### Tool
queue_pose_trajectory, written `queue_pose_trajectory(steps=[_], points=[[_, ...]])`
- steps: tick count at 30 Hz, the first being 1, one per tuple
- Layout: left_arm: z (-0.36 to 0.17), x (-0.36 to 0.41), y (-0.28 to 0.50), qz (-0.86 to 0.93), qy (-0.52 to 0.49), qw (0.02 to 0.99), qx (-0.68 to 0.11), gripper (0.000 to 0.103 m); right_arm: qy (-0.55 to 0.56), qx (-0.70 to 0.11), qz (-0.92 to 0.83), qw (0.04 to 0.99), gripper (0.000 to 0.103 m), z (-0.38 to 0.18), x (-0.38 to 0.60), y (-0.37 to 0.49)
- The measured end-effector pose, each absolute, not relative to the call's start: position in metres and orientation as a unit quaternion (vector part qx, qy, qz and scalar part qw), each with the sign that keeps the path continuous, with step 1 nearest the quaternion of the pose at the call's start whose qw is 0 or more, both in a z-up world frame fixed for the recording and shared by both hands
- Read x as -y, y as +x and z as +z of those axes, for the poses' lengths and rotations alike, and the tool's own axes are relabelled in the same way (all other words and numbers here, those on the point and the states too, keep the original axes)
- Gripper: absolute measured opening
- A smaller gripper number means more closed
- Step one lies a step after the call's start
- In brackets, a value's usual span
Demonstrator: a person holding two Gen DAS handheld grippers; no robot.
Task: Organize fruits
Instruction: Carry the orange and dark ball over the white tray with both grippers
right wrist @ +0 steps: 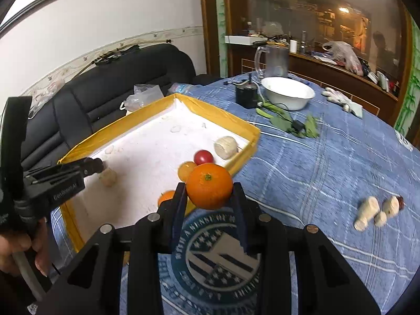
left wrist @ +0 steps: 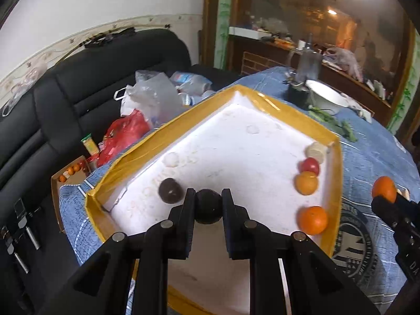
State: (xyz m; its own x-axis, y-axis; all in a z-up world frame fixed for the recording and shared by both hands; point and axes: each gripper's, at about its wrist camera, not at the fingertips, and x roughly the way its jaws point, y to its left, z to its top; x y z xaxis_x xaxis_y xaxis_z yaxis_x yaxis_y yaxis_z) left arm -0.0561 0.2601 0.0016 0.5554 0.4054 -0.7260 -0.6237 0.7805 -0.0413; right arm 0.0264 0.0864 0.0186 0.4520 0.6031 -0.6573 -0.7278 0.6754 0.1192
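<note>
Gripping, left side: a dark round fruit (left wrist: 208, 206) is clamped between the left tongs (left wrist: 208, 204), low over the near end of the tray's white floor.
Gripping, right side: a bright orange (right wrist: 210, 186) with its green stem nub facing up is pinched by the right tongs (right wrist: 210, 193), held up off the table (right wrist: 328, 162) just outside the tray's near right edge.
Tray: a white foam tray (left wrist: 162, 128) with yellow taped rims is parked on the blue checked cloth, beside a black sofa (left wrist: 78, 78).
Left side of tray: a second dark fruit (left wrist: 170, 190) is set just beside the one being gripped.
Right side of tray: a row is lined up along the wall, an orange (left wrist: 313, 220) nearest, then a paler yellow-orange fruit (left wrist: 306, 182), a red fruit (left wrist: 309, 166) touching it, and a pale lumpy thing (left wrist: 316, 150) in the far corner.
Still on the cloth: a few pale knobbly pieces (right wrist: 378, 211) are left well apart from the tray, off to the right. What they are can't be made out.
Other stuff: a white bowl (right wrist: 287, 93), a clear jug (right wrist: 274, 59) and some green leaves (right wrist: 286, 120) are sat at the far end of the table.
Person: a hand (right wrist: 23, 257) is seen wrapped round the left tool's handle.
</note>
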Motion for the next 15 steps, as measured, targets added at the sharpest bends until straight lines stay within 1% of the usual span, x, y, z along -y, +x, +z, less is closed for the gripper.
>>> queue_pose_trajectory(steps=[15], points=[[-0.007, -0.285, -0.054, 0.325, -0.162, 0.851, -0.378, 0.018, -0.114, -0.370, 0.400, 0.831, 0.037, 0.002, -0.145, 0.065]])
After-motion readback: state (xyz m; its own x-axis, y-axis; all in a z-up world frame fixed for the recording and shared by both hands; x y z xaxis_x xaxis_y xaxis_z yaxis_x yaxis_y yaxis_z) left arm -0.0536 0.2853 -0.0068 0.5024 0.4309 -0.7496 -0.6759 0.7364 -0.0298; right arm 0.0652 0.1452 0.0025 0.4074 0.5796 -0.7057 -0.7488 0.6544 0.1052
